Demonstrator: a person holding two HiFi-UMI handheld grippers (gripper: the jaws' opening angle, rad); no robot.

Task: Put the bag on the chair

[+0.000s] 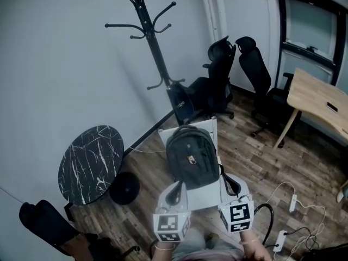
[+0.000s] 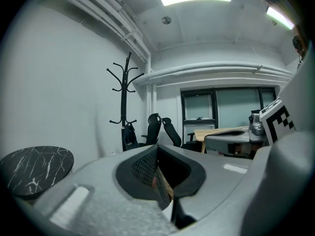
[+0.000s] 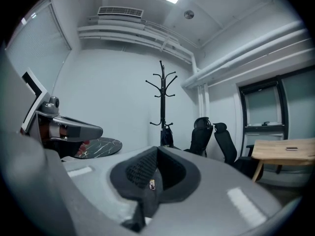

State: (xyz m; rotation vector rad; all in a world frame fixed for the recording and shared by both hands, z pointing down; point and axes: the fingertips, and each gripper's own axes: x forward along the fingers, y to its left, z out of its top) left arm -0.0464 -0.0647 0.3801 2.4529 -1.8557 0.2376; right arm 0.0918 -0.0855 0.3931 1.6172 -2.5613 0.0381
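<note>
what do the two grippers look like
Both are pale grey plastic. The left gripper and right gripper each have two broad jaws lined with dark, mesh-textured pads. Each carries a white cube printed with black square markers.

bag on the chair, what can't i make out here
Legs of the chair: head view, covered by the bag and the seat.
The left gripper and right gripper: their views show only a dark sliver between the fingers; a hold on the bag is unconfirmed.
Bag's front patch: head view, too small to read.
</note>
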